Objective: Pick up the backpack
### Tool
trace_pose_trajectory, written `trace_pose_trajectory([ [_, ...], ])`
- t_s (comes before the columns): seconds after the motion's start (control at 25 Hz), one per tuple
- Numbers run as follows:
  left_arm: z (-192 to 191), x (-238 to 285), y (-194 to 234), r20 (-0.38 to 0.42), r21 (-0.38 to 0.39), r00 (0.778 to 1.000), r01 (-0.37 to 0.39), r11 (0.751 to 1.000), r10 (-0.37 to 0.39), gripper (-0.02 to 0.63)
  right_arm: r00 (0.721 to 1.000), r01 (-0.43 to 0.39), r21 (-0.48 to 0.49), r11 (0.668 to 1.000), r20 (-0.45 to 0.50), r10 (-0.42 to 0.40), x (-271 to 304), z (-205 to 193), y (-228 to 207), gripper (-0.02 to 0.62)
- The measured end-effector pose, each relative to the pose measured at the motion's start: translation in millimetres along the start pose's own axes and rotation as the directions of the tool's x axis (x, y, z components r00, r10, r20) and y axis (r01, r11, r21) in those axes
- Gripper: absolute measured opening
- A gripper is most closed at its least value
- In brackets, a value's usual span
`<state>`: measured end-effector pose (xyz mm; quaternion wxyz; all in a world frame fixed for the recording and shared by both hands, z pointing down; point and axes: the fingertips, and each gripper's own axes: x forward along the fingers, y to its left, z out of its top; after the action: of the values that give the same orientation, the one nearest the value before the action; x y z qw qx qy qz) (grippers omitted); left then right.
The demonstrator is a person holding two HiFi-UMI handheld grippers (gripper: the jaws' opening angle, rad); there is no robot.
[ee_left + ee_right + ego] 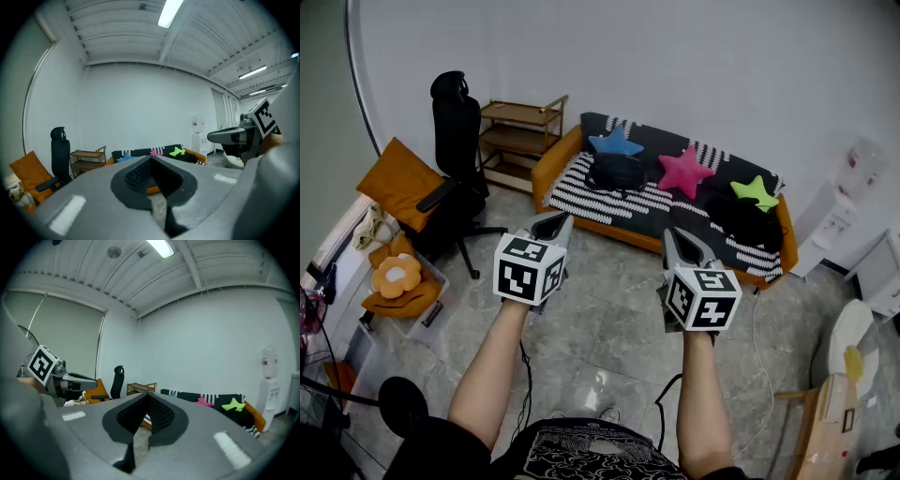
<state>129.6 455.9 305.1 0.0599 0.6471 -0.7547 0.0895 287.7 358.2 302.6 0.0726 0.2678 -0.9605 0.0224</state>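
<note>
While my left gripper [553, 226] and right gripper [685, 244] hang closed on nothing, well short of the orange striped sofa [547, 169], its black fabric backpack [616, 172] lies untouched.

Three cameras, all turned toward the sofa [600, 197]
The head view looks forward and steeply down from above, with the left gripper [553, 225] and right gripper [686, 246] close beneath it and the sofa well off. Each gripper view sits low and nearly level, looking along its own jaws, and catches the other gripper at its edge. All three share the sofa, the black office chair [455, 131] and the wooden shelf [517, 131]
</note>
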Motion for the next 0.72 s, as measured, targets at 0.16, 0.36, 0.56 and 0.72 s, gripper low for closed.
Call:
trace_pose_trajectory([
  [0.16, -1, 1, -1, -0.003, 0.000, 1.000, 0.000, 1.000, 0.000, 0.000, 1.000, 0.006, -0.004, 1.000, -0.003, -0.006, 0, -1, -2, 0.025],
  [0.36, 0, 7, -1, 0.001, 0.011, 1.000, 0.002, 1.000, -0.002, 0.002, 1.000, 0.023, -0.012, 1.000, 0.005, -0.023, 2, 2, -6, 0.026],
  [0.56, 0, 11, 4, 0.008, 0.009, 1.000, -0.001, 1.000, 0.001, 0.035, 0.999, 0.033, -0.014, 0.999, 0.014, -0.033, 5, 3, -9, 0.053],
  [0.72, 2, 14, 6, 0.018, 0.004, 1.000, -0.016, 1.000, 0.016, 0.066, 0.999, 0.034, -0.010, 0.999, 0.009, -0.034, 5, 0, -13, 0.089],
])
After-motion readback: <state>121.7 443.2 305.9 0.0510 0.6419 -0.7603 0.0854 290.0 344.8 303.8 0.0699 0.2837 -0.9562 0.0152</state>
